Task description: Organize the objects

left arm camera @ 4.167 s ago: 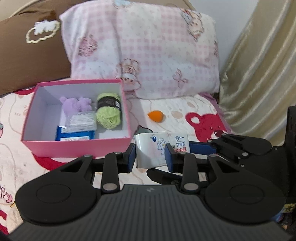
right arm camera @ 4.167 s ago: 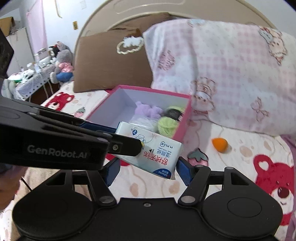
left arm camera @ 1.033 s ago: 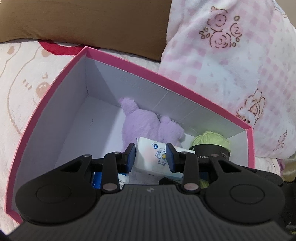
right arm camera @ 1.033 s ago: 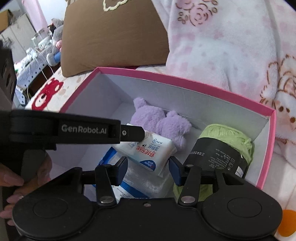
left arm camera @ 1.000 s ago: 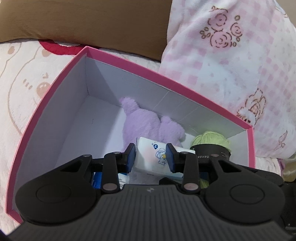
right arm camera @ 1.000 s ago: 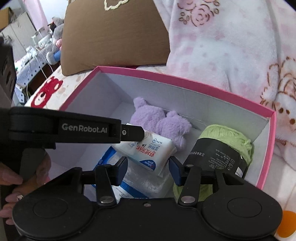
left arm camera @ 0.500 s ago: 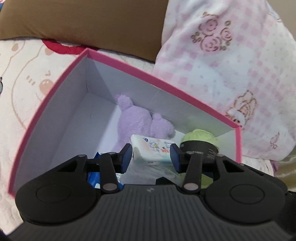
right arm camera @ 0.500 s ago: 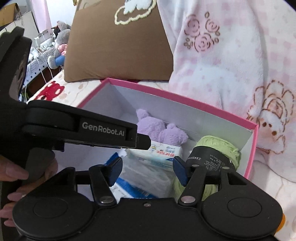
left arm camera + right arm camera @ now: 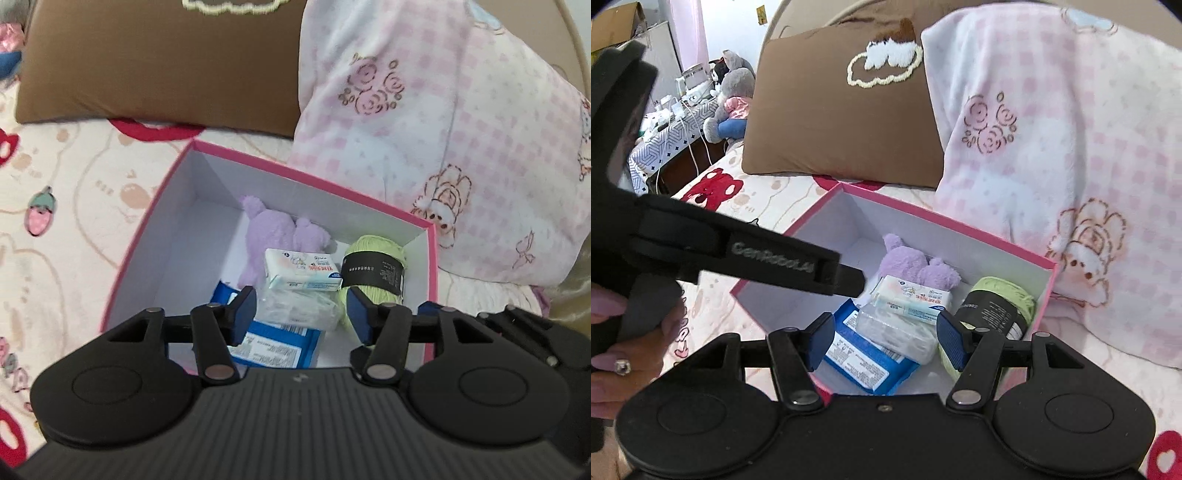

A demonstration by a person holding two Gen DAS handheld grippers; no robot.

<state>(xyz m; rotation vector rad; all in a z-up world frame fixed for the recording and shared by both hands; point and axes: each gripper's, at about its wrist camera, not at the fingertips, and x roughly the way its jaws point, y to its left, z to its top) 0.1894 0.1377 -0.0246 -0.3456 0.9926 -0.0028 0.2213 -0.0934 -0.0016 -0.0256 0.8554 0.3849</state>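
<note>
A tissue pack (image 9: 301,272) lies inside the pink box (image 9: 147,236) on the bed, at 12 o'clock from both claws. The left claw (image 9: 301,314) is spreading, empty; the right claw (image 9: 886,341) stands spread, empty. Placing looks finished; fetching another stray item likely follows.

White tissue pack (image 9: 301,272) lies flat inside pink box (image 9: 147,236).

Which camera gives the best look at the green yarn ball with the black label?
The left wrist view: the green yarn ball with the black paper label shows nearly whole there, its label facing the camera. In the right wrist view, the gripper's blue finger pad covers its lower edge and the label is blurred.
</note>
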